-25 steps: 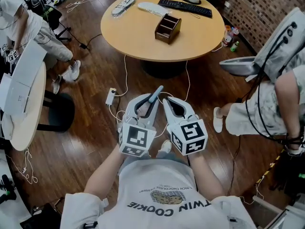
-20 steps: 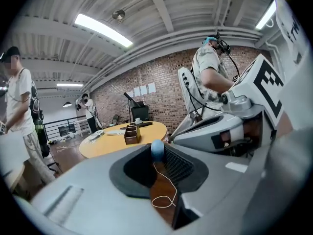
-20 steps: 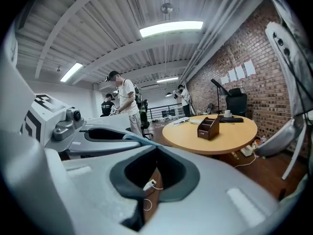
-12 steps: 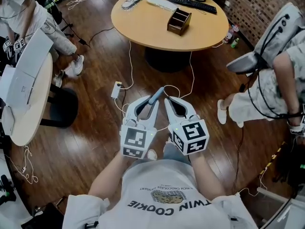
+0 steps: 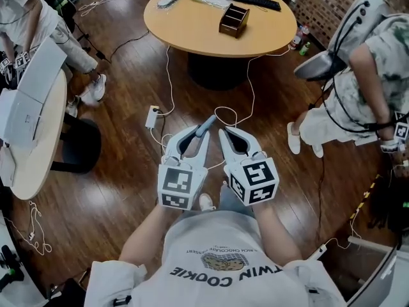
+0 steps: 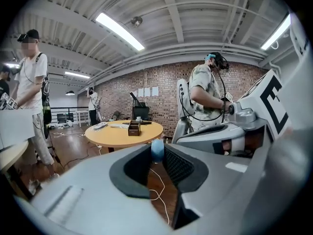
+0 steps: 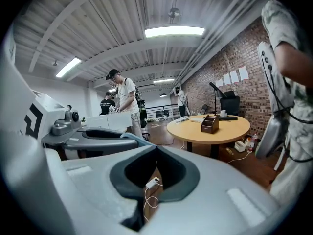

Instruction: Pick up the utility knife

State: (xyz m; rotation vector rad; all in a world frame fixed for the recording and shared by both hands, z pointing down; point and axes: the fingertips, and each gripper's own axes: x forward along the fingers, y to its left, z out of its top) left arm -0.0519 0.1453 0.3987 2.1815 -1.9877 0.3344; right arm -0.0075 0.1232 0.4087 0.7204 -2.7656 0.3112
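The utility knife (image 5: 205,128) is a slim blue-grey handle. It stands between the jaws of my left gripper (image 5: 199,135) and sticks out past the fingertips, over the wooden floor. In the left gripper view only its rounded blue end (image 6: 157,150) shows, pinched between the black pads, so the left gripper (image 6: 157,155) is shut on it. My right gripper (image 5: 223,133) is held close beside the left one. Its jaws meet at the tips with nothing between them, as the right gripper view (image 7: 156,149) shows.
A round wooden table (image 5: 192,27) stands ahead with a brown organiser box (image 5: 233,19) and a keyboard (image 5: 248,0). A power strip (image 5: 152,116) and white cables (image 5: 233,117) lie on the floor. A seated person (image 5: 354,88) is at right, a white table (image 5: 29,133) at left.
The round table has slid up and away in the head view, and the power strip now lies just ahead of the grippers. Both grippers keep their pose, and the knife stays in the left one.
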